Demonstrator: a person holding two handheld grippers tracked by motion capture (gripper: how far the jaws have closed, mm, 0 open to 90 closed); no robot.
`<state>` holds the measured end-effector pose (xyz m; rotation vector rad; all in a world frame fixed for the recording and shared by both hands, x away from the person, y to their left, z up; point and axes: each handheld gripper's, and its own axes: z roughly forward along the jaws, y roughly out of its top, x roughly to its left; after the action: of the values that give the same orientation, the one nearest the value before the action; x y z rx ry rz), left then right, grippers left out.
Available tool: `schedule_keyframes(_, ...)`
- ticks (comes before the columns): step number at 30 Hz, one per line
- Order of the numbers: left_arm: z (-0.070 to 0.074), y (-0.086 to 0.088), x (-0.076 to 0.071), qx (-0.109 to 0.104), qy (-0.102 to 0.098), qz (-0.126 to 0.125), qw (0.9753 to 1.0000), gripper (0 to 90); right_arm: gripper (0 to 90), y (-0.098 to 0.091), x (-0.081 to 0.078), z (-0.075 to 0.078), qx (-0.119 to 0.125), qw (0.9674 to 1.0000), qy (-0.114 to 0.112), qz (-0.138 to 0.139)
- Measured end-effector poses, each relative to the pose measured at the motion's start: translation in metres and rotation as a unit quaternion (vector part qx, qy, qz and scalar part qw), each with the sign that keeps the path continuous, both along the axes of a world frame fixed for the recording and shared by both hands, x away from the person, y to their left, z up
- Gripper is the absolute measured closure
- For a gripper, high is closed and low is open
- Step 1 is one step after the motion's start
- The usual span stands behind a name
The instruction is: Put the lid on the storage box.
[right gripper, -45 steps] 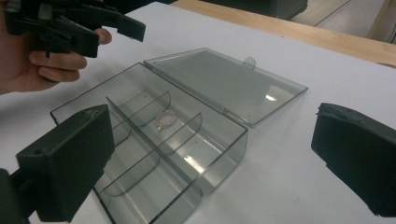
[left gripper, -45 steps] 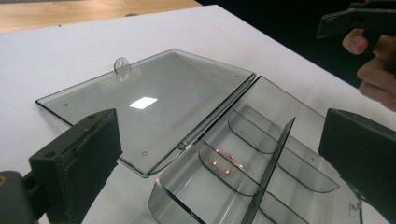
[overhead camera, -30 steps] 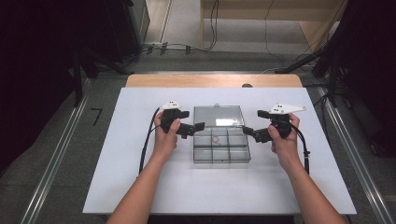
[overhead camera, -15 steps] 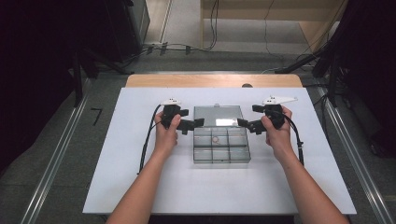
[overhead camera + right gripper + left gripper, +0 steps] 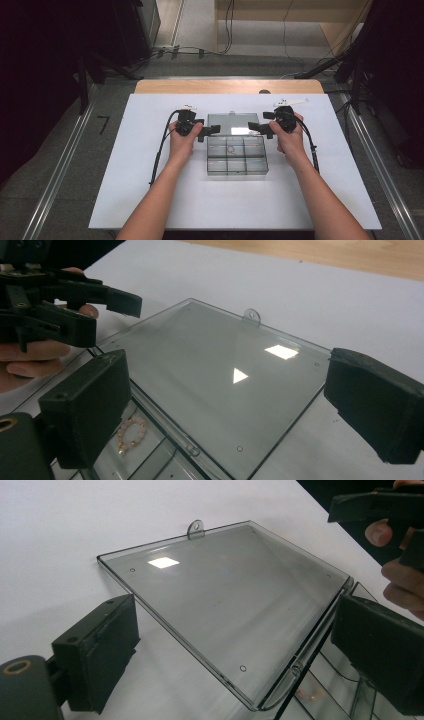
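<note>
The clear box's open lid (image 5: 232, 124) lies flat between both grippers, hinge line running hand to hand; left gripper (image 5: 212, 131) and right gripper (image 5: 254, 127) flank its ends about equally near, jaws spread wide, empty.

left hand-held gripper (image 5: 209, 132) — jaws apart, closing | right hand-held gripper (image 5: 256, 128) — jaws apart
</note>
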<state>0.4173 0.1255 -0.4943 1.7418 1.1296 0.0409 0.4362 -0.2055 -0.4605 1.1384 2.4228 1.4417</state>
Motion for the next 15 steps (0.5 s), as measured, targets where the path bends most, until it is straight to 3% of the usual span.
schedule_keyframes(6, -0.004, -0.002, 0.003, 0.012, 0.016, 0.014, 0.9997, 13.1, 6.6, 0.003, 0.006, -0.013, -0.014, 0.9996, 0.021, -0.013)
schedule_keyframes(15, -0.009, -0.004, 0.005, 0.003, 0.031, 0.021, 0.9993, 17.3, 17.2, 0.003, 0.013, -0.025, -0.012, 0.9977, 0.052, -0.041)
